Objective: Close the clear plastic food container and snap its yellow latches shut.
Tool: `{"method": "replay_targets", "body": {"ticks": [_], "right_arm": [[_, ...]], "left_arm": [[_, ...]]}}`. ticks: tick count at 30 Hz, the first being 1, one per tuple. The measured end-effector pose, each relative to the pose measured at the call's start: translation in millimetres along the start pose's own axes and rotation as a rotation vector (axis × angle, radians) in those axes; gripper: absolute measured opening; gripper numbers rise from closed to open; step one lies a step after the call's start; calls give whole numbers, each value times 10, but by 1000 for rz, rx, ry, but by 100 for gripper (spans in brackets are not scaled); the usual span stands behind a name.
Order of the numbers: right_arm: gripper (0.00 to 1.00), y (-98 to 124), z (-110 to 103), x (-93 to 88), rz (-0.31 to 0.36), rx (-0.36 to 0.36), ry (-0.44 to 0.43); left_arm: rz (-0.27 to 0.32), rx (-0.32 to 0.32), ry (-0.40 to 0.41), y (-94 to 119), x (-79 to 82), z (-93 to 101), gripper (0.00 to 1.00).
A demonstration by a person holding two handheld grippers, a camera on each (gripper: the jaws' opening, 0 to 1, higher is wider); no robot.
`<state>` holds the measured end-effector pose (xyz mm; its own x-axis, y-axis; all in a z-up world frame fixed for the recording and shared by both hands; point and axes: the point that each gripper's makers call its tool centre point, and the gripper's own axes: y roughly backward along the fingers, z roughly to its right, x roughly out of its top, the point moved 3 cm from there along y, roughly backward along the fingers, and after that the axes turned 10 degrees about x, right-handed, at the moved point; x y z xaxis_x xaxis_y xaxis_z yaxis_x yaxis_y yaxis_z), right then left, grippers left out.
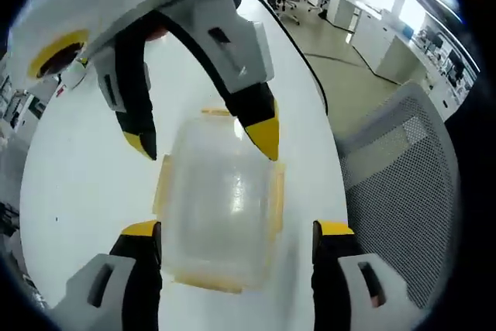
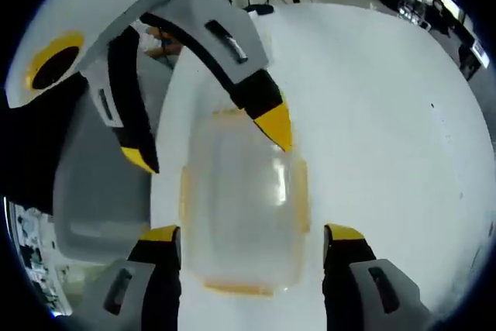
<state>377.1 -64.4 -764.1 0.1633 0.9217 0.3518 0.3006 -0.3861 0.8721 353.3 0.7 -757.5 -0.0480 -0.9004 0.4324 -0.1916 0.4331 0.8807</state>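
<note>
Clear rounded-rectangular plastic container (image 1: 221, 207), yellow latches (image 1: 276, 201)

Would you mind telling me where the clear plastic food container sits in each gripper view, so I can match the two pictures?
Left gripper view: the clear plastic food container lies low in the centre, on the white table, between the left gripper's tips.
Right gripper view: the container lies low in the centre, between the right gripper's tips.
Shared landmark: the container's yellow latches along its sides.
</note>
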Motion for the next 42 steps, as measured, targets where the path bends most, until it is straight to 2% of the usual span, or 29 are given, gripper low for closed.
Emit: {"method": "replay_targets", "body": {"ticks": [5, 10, 19, 35, 42], "right_arm": [[79, -46, -99, -35, -4, -14, 15], [81, -137, -153, -131, -51, -23, 49], [81, -135, -103, -128, -39, -67, 43], [81, -231, -83, -180, -63, -102, 47], [80, -249, -48, -181, -47, -117, 28]], "left_arm": [[-27, -18, -44, -37, -66, -19, 83], [-53, -26, -60, -87, -119, -17, 83], [-75, -5, -130, -121, -166, -64, 85], [-122, -1, -189, -232, -280, -57, 87], [-126, 10, -203, -279, -291, -60, 88]]}}
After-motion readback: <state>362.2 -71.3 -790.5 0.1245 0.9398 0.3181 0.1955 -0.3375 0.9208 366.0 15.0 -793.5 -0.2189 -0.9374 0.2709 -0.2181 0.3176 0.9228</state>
